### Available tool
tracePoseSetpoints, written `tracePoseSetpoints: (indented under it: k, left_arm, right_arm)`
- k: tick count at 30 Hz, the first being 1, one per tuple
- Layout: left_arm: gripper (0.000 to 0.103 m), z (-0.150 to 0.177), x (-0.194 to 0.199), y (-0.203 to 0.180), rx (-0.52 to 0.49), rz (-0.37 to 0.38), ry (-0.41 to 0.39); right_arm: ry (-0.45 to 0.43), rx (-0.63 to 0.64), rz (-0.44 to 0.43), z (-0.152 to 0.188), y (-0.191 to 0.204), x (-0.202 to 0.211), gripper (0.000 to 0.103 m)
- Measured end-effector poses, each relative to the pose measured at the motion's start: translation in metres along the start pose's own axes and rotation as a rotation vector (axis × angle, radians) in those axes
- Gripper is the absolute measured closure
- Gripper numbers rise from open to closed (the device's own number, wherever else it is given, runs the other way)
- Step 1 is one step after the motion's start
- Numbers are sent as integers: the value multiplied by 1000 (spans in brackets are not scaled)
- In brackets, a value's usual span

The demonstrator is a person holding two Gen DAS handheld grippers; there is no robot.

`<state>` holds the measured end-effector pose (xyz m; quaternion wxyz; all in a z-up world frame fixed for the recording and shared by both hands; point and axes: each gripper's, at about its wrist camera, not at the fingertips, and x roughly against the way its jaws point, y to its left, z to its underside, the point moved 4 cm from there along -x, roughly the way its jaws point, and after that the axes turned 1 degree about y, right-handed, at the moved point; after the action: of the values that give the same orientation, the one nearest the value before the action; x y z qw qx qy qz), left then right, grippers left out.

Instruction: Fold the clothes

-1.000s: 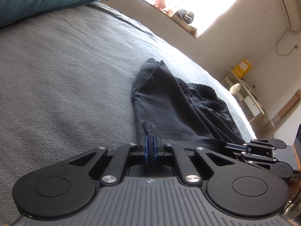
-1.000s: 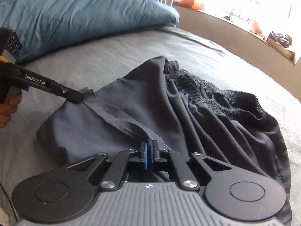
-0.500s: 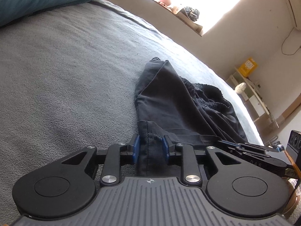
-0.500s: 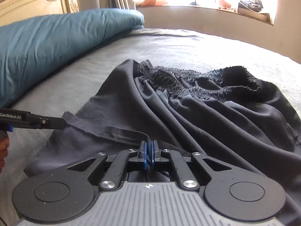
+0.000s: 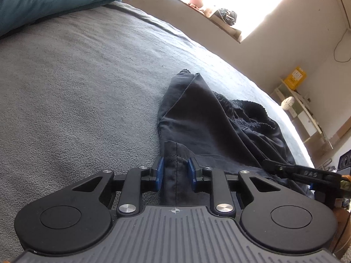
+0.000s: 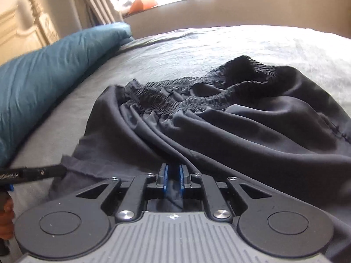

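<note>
On the grey bed cover, the dark garment lies bunched rather than flat, its shirred elastic waistband humped up at twelve o'clock in the right wrist view and its loose body spilling toward four o'clock. A stitched hem corner of it runs at six o'clock straight into the left gripper, whose blue pads stand clearly apart on either side of the cloth without pressing it. In its own view the right gripper has its jaws opening, a narrow gap showing between the pads with dark fabric lying in it, seemingly let go. By my reading this is the release at the end of a drag or a fold: both edges have been laid down and neither claw grips. The next move probably calls for backing both tools clear without snagging the hem, then choosing fresh grasp points, likely near the waistband, since the fabric is slippery-looking and heavily creased. Both tools point downward at a slant over the bed edge; the left one shows as a black bar at nine o'clock in the right view, with part of a hand below it. The teal pillow lies at ten o'clock, well apart.
</note>
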<state>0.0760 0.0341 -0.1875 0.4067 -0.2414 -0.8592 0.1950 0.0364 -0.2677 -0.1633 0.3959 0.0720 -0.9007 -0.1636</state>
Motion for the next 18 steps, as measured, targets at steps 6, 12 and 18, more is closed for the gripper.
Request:
tracePoseSetpoints:
  k: [6,12,18]
  left_arm:
    - [80,-5,-2,-2,-10,17,6]
    - [83,-8,-7,-7,-38,9,-1]
    - [101,-9,-6,-13,-61,4,-5]
  right_arm:
    - [-115,-325,-83,-13,-62,47,57]
    - [36,-348,-147,1,-86,55,57]
    - [101,-357,-147,15,-81,31,68]
